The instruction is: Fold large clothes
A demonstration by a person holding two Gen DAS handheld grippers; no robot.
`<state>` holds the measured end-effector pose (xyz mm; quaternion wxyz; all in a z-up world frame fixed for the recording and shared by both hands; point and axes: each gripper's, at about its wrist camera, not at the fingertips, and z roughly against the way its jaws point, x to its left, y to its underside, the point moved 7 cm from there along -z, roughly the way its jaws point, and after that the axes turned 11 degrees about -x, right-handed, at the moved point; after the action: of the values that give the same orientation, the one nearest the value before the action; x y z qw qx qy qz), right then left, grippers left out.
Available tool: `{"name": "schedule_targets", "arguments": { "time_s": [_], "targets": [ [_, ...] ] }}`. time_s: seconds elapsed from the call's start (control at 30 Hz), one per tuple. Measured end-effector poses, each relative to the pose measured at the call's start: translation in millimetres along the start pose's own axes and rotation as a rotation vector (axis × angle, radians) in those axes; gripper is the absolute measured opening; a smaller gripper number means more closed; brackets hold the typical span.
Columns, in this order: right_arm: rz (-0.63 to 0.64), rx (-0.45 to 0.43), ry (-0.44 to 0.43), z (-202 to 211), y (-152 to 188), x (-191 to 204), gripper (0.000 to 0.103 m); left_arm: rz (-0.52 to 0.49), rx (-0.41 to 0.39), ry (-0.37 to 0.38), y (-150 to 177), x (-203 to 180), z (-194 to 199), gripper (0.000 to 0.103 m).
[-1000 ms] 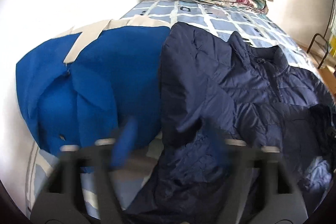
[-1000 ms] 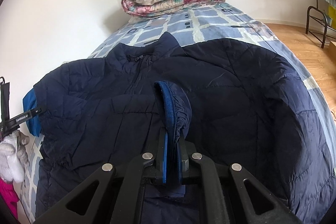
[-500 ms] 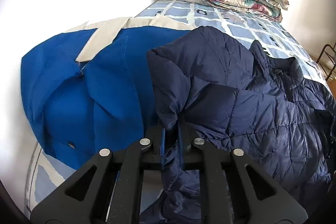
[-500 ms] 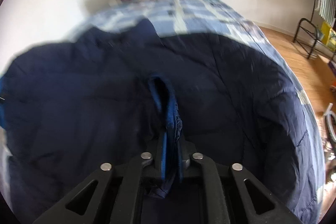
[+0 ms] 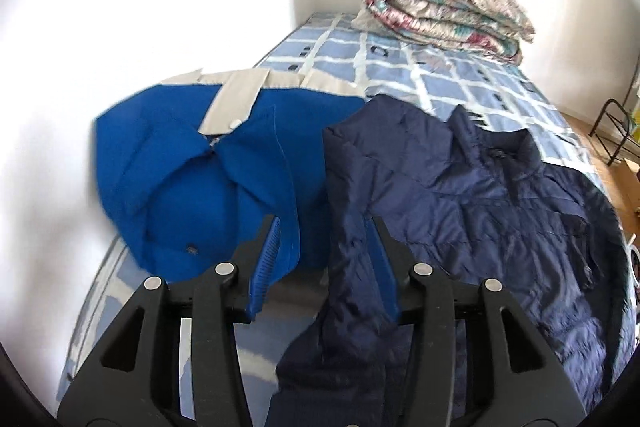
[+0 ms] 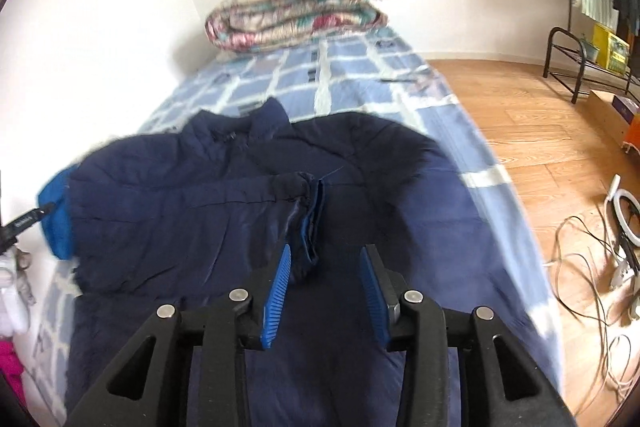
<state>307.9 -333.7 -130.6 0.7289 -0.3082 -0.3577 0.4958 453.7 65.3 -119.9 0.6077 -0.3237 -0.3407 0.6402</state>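
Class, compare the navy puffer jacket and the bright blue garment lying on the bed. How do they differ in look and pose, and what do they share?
The navy puffer jacket is dark, quilted and slightly shiny; the bright blue garment is vivid, smooth and has pale grey trim. The jacket is spread across the bed with a sleeve laid over its front, while the blue garment sits bunched in a compact heap by the wall. Both rest side by side on the checked cover, and neither is gripped.

Navy jacket, blue coat, checked bedsheet
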Motion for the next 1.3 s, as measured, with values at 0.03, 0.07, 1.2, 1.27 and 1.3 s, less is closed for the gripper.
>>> {"name": "schedule_targets", "arguments": {
  "time_s": [0.03,0.07,1.2,1.27,1.3],
  "targets": [
    [-0.001,-0.012,0.000,12.9,-0.1,-3.8,0.039,-0.003,-0.010,0.008,-1.3,-1.5,13.7,0.046],
    [-0.007,-0.026,0.002,33.9,1.1,-11.4,0.040,-0.003,-0.021,0.016,-2.6,-3.5,27.3,0.046],
    [-0.739,0.158,0.263,214.6,251.3,-254.2,0.052,0.058,0.092,0.402,114.6,-125.4,170.1,0.055],
    [-0.789,0.152,0.243,211.7,255.6,-255.8,0.042,0.067,0.101,0.398,115.6,-122.8,167.0,0.055],
    [-0.801,0.151,0.237,211.2,256.8,-255.3,0.034,0.073,0.104,0.395,115.2,-121.5,165.3,0.055]
  ]
}}
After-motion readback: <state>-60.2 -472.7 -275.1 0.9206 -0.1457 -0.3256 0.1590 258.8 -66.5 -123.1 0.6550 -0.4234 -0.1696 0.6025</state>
